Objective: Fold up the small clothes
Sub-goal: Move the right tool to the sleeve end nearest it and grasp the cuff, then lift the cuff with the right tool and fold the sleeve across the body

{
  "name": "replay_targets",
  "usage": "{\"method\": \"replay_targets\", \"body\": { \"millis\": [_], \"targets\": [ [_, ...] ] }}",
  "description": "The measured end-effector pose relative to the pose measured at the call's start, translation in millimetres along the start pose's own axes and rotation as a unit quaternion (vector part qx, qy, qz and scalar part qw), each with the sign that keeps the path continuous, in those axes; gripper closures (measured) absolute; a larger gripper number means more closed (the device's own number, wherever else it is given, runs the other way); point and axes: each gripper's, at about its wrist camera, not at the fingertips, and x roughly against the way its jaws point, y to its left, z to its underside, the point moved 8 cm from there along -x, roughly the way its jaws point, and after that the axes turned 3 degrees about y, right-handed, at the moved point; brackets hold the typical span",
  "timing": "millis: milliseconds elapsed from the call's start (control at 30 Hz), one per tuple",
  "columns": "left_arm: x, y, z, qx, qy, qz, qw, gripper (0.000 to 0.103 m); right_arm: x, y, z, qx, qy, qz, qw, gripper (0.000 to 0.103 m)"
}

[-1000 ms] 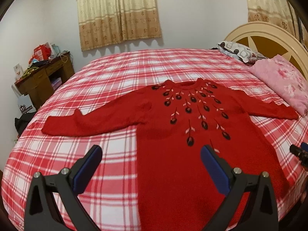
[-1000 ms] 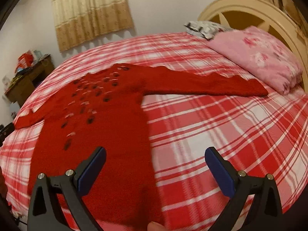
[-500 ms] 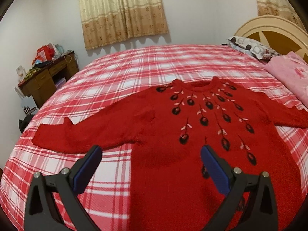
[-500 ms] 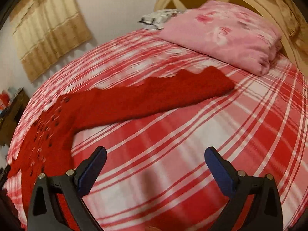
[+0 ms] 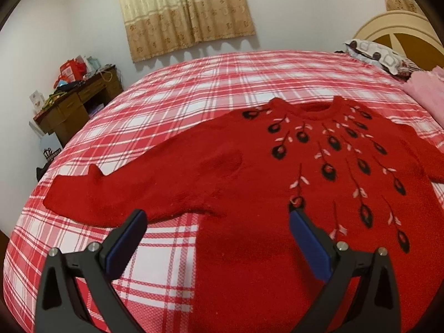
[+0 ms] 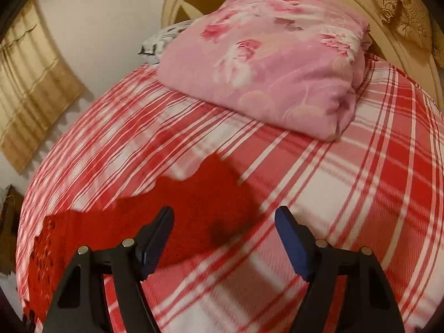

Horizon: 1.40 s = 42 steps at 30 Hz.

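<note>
A red knitted sweater (image 5: 249, 172) with black and pink leaf embroidery lies flat, front up, on the plaid bed (image 5: 194, 88), both sleeves spread out. My left gripper (image 5: 216, 219) hovers open over the armpit where its left sleeve (image 5: 111, 191) joins the body, nothing between the blue pads. In the right wrist view the other sleeve's cuff end (image 6: 205, 194) lies just ahead of my right gripper (image 6: 223, 216). That gripper's jaws are closing, the cuff below and between them, the pads not pressing on it.
A folded pink floral quilt (image 6: 266, 63) lies beyond the right sleeve by the cream headboard (image 6: 347, 8). A patterned pillow (image 5: 380, 55) sits at the bed's far right. A cluttered wooden desk (image 5: 75, 105) stands left of the bed, curtains (image 5: 186, 11) behind.
The right gripper swept right along the sleeve to its cuff, rolled, and its jaws narrowed. The left gripper moved closer and lower toward the left sleeve's armpit.
</note>
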Motion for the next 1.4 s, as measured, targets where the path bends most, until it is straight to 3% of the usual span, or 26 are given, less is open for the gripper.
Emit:
{"method": "replay_targets", "body": {
  "millis": [300, 333, 367, 400, 500, 667, 900, 1400],
  "targets": [
    [-8.1, -1.2, 3.9, -0.001, 0.012, -0.006, 0.9999, 0.000, -44.2, -4.9, -12.5, -0.007, 0.041, -0.004, 0.999, 0.043],
    [-8.1, -0.8, 3.5, -0.001, 0.012, -0.006, 0.9999, 0.000, -45.4, -3.9, -12.9, -0.007, 0.040, -0.008, 0.999, 0.049],
    [-7.5, 0.1, 3.4, -0.001, 0.012, -0.006, 0.9999, 0.000, -44.9, -0.1, -12.6, 0.002, 0.042, -0.017, 0.999, 0.070],
    [-6.5, 2.4, 3.0, 0.000, 0.012, -0.007, 0.9999, 0.000, -44.7, 4.5, -11.7, 0.012, 0.049, -0.025, 0.998, 0.082],
    [-2.9, 11.0, 0.9, 0.009, 0.008, -0.007, 0.9999, 0.000, -34.5, 14.3, -9.8, 0.022, 0.043, -0.038, 0.998, 0.091],
    [-0.6, 30.7, -0.3, 0.024, 0.005, -0.016, 0.9996, 0.000, 1.5, 52.6, -16.4, 0.052, 0.010, -0.064, 0.997, 0.092],
    [-3.5, 58.0, 11.1, 0.043, 0.012, -0.025, 0.9987, 0.000, 47.7, 136.6, -18.4, 0.116, -0.015, -0.109, 0.987, 0.093],
    [-5.4, 107.2, 23.8, 0.064, -0.013, -0.057, 0.9962, 0.000, 130.0, 338.5, 16.4, 0.243, -0.040, -0.214, 0.945, 0.095]
  ]
}}
